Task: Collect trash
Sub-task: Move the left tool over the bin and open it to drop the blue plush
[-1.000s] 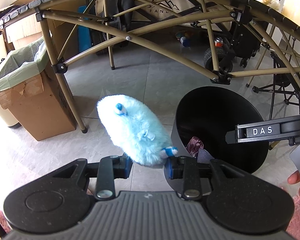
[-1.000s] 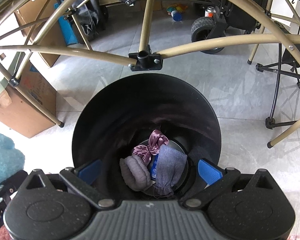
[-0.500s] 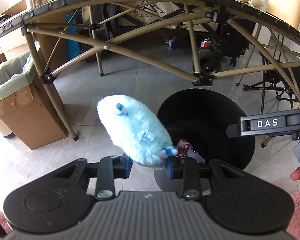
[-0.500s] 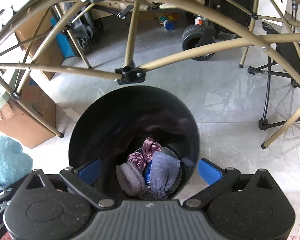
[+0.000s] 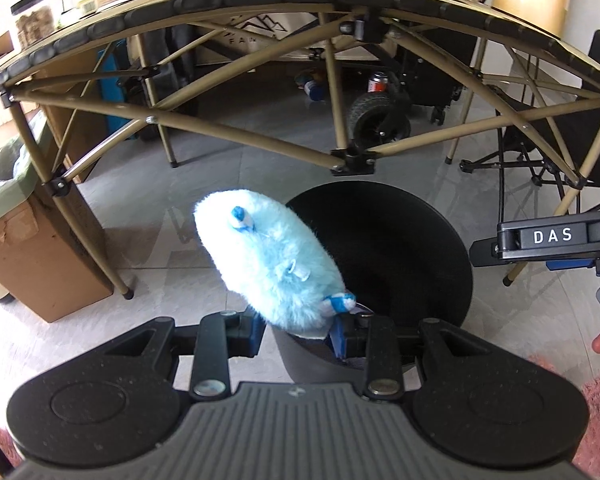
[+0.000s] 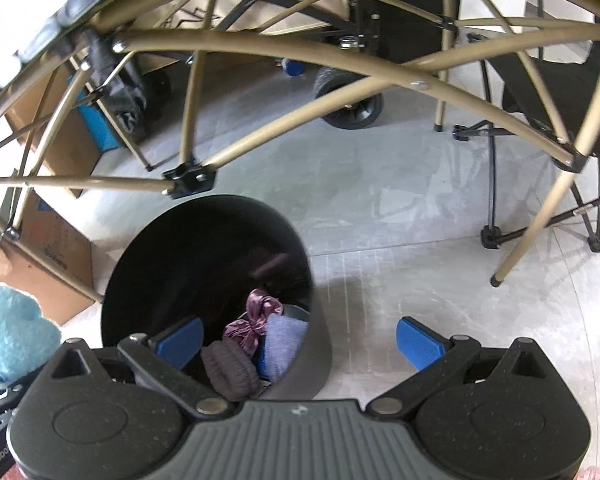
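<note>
A fluffy light-blue plush toy [image 5: 268,264] sticks up from my left gripper [image 5: 296,338], which is shut on its lower end. It hangs over the near left rim of a round black bin [image 5: 400,248] on the floor. In the right wrist view the same black bin [image 6: 204,256] holds a purple satin bow [image 6: 256,316], a grey knitted piece [image 6: 230,372] and a lilac cloth [image 6: 284,344]. My right gripper [image 6: 300,340] is open, its left pad above the bin's mouth and its right pad over bare floor. The blue plush toy [image 6: 12,328] shows at that view's left edge.
A folding table's tan frame [image 5: 260,144] arches over the bin, with legs close on the left and right. A cardboard box with a green liner [image 5: 24,240] stands left. A wheeled cart [image 5: 376,120] and folding chair legs [image 5: 540,168] are behind. A pink rug [image 5: 596,412] lies near right.
Both views have drawn back and shifted right: the bin now sits lower left in the right wrist view and partly behind the plush in the left. The left grip on the plush is unchanged.
</note>
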`<state>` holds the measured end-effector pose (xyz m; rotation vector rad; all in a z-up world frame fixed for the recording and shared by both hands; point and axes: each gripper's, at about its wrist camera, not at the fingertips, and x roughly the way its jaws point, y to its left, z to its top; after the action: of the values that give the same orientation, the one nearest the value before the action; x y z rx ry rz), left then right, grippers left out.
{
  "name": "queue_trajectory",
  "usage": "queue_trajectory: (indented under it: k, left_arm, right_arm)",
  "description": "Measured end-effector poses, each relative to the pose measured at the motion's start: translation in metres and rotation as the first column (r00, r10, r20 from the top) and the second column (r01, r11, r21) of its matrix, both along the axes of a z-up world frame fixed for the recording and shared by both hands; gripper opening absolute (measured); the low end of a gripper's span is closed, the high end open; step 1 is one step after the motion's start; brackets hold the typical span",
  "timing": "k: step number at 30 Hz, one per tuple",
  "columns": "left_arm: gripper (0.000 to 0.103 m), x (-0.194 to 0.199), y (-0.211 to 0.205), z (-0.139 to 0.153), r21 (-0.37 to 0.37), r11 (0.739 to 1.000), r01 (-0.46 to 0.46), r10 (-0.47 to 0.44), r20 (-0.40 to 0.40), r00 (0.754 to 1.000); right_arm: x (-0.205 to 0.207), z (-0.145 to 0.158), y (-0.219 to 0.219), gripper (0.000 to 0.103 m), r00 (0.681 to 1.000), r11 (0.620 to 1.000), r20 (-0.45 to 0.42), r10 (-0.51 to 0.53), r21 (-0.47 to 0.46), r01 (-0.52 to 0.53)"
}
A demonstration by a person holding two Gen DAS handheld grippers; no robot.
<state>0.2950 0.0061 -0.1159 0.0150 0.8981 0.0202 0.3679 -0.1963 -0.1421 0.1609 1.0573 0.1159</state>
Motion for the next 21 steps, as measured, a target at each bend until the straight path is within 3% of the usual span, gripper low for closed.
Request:
queue_trajectory:
  k: [8,21]
  left_arm:
    - [0.033,0.012,-0.028,-0.004,0.022,0.999,0.05,-0.05,0.002,0.999]
    - [0.033,0.038,-0.062,-0.024,0.014,0.995,0.103,-0.102,-0.081,0.991]
  right_arm:
    - [-0.004,0.005,-0.03,0.103,0.998,0.998,0.016,-0.062,0.034,0.062]
    - [-0.005,0.0,-0.074,0.103,0.979,0.975,0.006,-0.204,0.089,0.202]
